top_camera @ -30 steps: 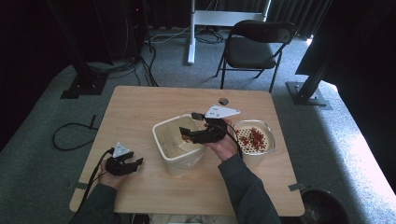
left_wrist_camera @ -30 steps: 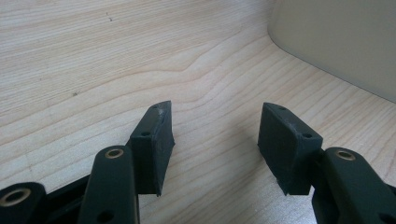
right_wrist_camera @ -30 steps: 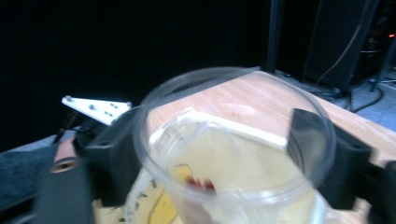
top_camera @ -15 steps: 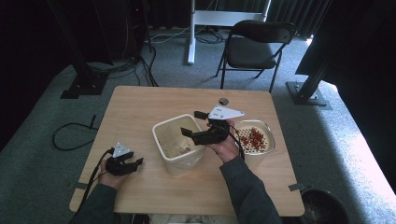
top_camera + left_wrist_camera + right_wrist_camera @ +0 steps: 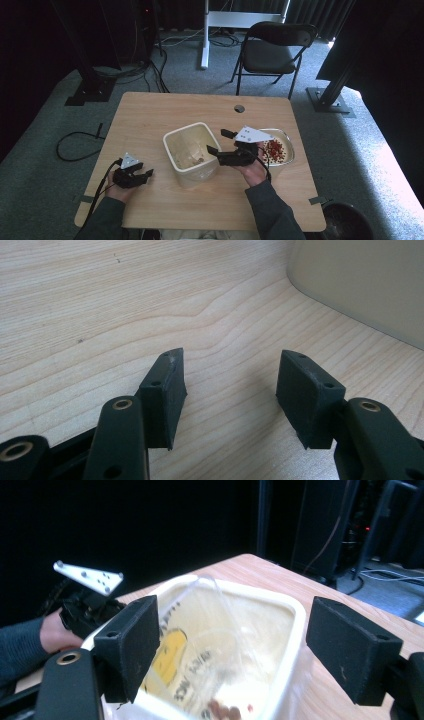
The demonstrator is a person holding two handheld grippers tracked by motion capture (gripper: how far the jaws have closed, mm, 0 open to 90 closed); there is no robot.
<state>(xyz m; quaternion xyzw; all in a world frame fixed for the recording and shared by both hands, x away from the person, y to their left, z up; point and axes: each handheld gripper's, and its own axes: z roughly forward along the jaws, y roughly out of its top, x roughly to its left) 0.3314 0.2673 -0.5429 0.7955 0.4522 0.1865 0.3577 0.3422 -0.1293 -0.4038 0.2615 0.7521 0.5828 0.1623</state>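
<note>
Wooden bench carried a cream tub at centre, with a bowl of red bits just beside it on the right. Tub looked like light, thin-walled plastic, likely to flex; its stiff rim seemed the best hold. Right tool hovered at the tub's rim, jaws apart, empty. Left tool sat low near the bench's front-left, jaws apart.

Looks like a lab or recording studio, not a home. Plain wooden table sits on grey carpet, black curtains behind it. Beyond the table: a folding chair, a white stand, black rig posts w/ floor plates, loose cables alongside.
</note>
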